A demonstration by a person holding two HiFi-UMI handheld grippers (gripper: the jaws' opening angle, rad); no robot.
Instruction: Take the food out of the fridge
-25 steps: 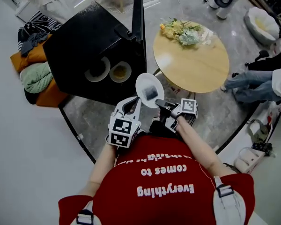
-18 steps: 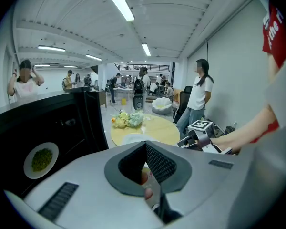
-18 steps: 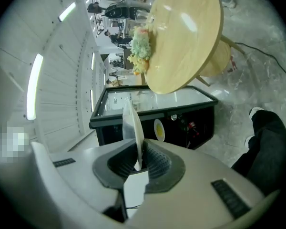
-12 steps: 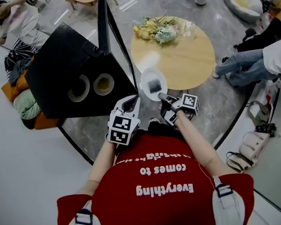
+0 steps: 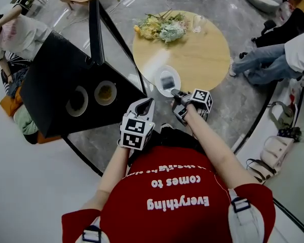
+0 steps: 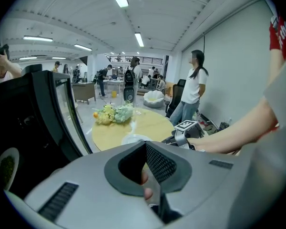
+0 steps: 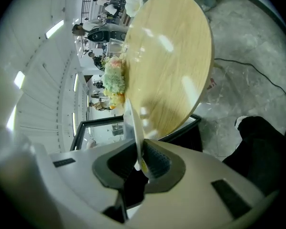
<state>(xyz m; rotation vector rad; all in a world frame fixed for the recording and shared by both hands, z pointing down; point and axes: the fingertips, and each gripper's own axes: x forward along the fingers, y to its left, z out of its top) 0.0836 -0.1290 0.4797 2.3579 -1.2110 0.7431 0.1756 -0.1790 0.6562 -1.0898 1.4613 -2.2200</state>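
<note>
Black fridge (image 5: 50, 85) stands door-open with two dishes of food (image 5: 105, 92) inside, the left gripper (image 5: 150, 101) beside it has its jaws closed on nothing, and the right gripper (image 5: 175, 93) clamps the rim of a white plate (image 5: 160, 85) of food over the near edge of the round wooden table (image 5: 202, 49).

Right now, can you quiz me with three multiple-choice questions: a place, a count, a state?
1. Where is the plate? A on the floor B at the table's edge C on a chair
2. How many dishes sit in the fridge? A none B two C four
3. The fridge door is: A open B shut C missing
B: the right gripper holds it there. B: two show side by side. A: it stands swung out.
</note>
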